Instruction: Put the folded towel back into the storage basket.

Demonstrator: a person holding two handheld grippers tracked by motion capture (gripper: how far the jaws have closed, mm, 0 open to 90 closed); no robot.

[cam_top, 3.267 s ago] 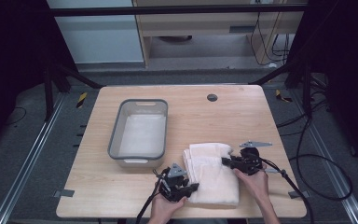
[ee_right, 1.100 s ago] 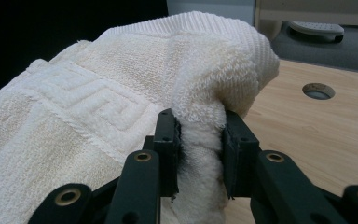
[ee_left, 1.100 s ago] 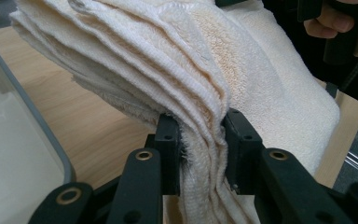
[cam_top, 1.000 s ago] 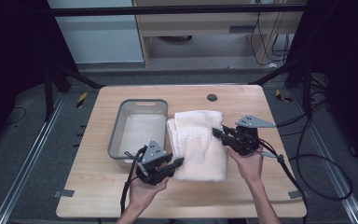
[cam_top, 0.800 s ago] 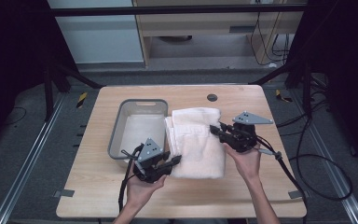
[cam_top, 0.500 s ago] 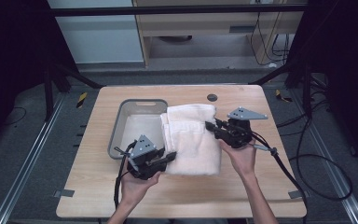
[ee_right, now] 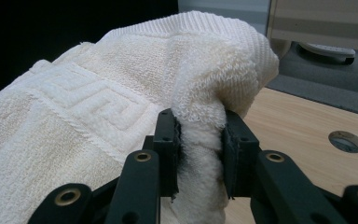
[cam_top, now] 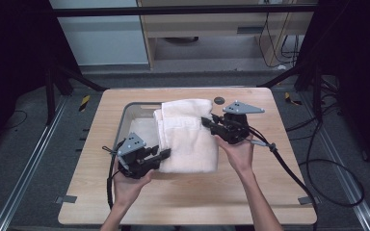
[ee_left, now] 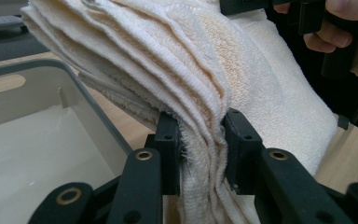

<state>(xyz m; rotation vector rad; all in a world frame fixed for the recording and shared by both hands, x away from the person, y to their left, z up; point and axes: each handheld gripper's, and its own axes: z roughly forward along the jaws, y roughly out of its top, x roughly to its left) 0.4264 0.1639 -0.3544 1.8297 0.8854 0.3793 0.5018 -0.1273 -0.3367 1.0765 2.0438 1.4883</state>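
A folded cream towel [cam_top: 185, 134] hangs lifted between both hands, its far end over the grey tray [cam_top: 125, 122]. My left gripper [cam_top: 166, 154] is shut on the towel's near left edge; in the left gripper view several stacked layers of the towel [ee_left: 186, 93] are pinched between the jaws of the left gripper [ee_left: 200, 149]. My right gripper [cam_top: 206, 122] is shut on the towel's right edge; in the right gripper view a thick fold of the towel [ee_right: 121, 107] bulges over the jaws of the right gripper [ee_right: 199, 149].
The tray's rim [ee_left: 70, 88] lies just left of the towel, its pale floor bare. A round grommet [cam_top: 218, 100] sits in the wooden table [cam_top: 270, 192] at the back; it appears again as the grommet [ee_right: 346, 141]. Cables [cam_top: 289, 163] trail off the right.
Both grippers have carried the towel up and leftward, from the table's middle to partly over the tray. Both stayed shut on it.
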